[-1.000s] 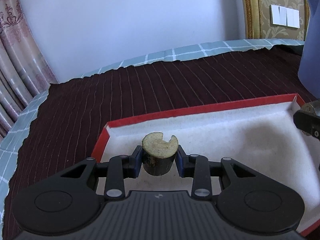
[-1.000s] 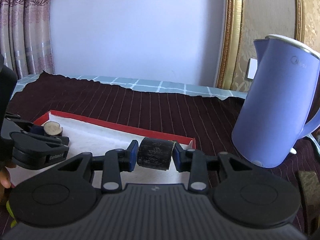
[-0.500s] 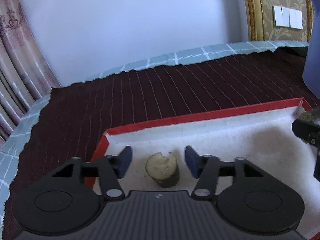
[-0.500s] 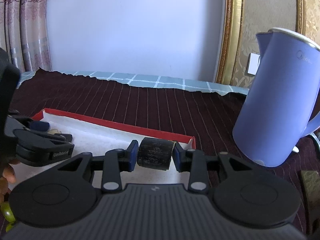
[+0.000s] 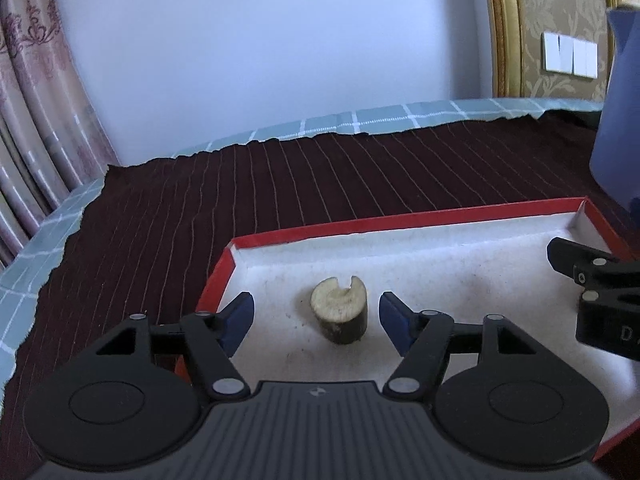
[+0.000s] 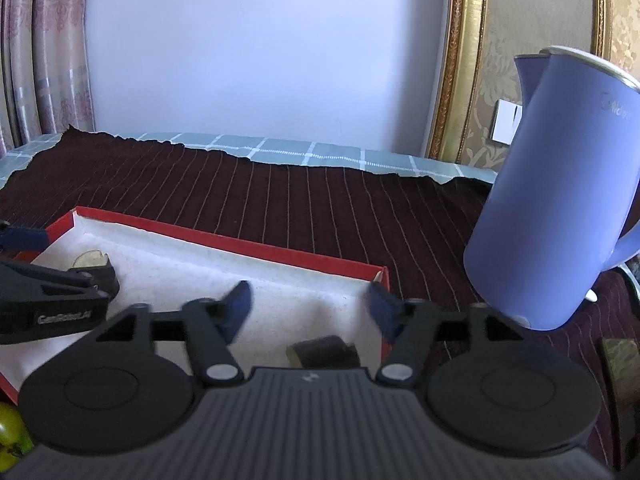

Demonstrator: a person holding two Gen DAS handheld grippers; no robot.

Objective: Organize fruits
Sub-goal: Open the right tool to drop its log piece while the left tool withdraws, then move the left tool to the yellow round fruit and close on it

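Note:
A short dark-skinned stub with a pale notched top [image 5: 340, 310] stands upright on the white lining of the red-rimmed box [image 5: 400, 220]. My left gripper [image 5: 316, 316] brackets it, jaws opening, pads clear of it on both sides. In the right wrist view a second dark stub [image 6: 324, 350] lies on its side on the lining by the box's right wall [image 6: 382, 280]. My right gripper [image 6: 308, 308] hangs above it, jaws opening, with nothing between the pads. The left gripper [image 6: 52, 292] shows at the left, partly hiding the first stub [image 6: 91, 259].
A tall blue kettle [image 6: 560, 208] stands on the dark striped cloth [image 6: 280, 200] just right of the box. A green fruit [image 6: 10, 428] peeks in at the bottom left. A brownish block [image 6: 622, 384] lies at the right edge. Curtains and a wall are behind.
Both grippers let go: the left spread first and left its stub standing in the box. The right spread just now and its stub dropped onto the lining.

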